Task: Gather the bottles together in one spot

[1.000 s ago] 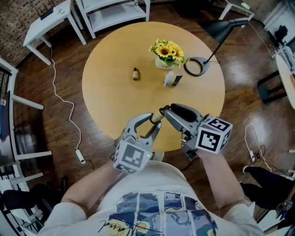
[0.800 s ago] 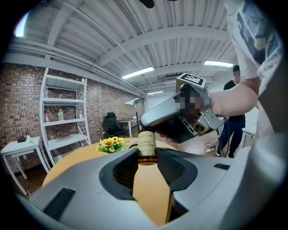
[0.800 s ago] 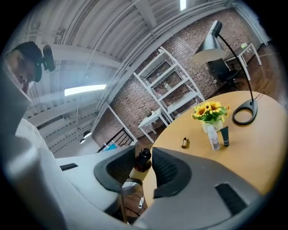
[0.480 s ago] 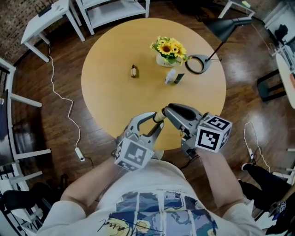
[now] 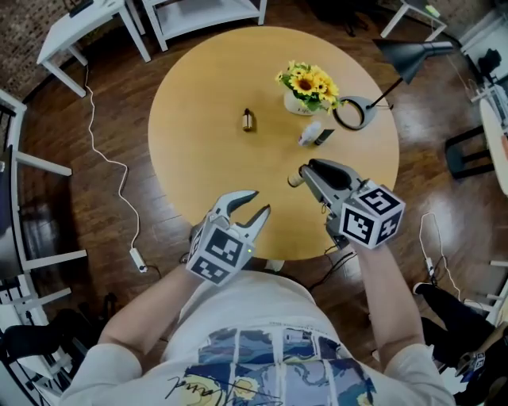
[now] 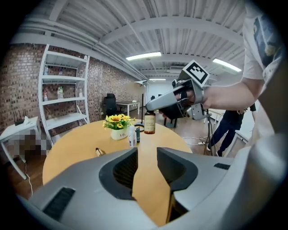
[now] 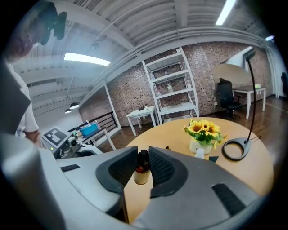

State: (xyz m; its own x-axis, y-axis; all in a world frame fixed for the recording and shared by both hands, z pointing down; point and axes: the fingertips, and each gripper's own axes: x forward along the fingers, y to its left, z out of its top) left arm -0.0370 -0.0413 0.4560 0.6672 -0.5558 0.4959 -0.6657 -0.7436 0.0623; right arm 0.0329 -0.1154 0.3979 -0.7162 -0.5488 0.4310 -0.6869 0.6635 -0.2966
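Note:
My right gripper (image 5: 299, 174) is shut on a small amber bottle (image 5: 294, 181) with a dark cap, which hangs above the near part of the round wooden table (image 5: 198, 166). The right gripper view shows that bottle (image 7: 141, 174) pinched at its neck between the jaws. My left gripper (image 5: 259, 201) stands open and empty over the table's near edge, apart from the held bottle (image 6: 149, 122). A tiny brown bottle (image 5: 248, 120) lies mid-table. Next to the sunflower vase (image 5: 305, 103) stand a white bottle (image 5: 310, 133) and a small dark bottle (image 5: 324, 136).
A ring-shaped lamp base (image 5: 355, 112) rests on the table to the right of the vase, and a black lamp shade (image 5: 413, 55) hangs beyond the rim. White shelving (image 5: 202, 20) and a white side table (image 5: 83, 32) stand on the floor behind. A cable (image 5: 107, 166) runs along the floor at left.
The two grippers have parted. The amber bottle has left the left gripper and now hangs from the right one, which moved right. The left gripper drew back toward the near edge, empty.

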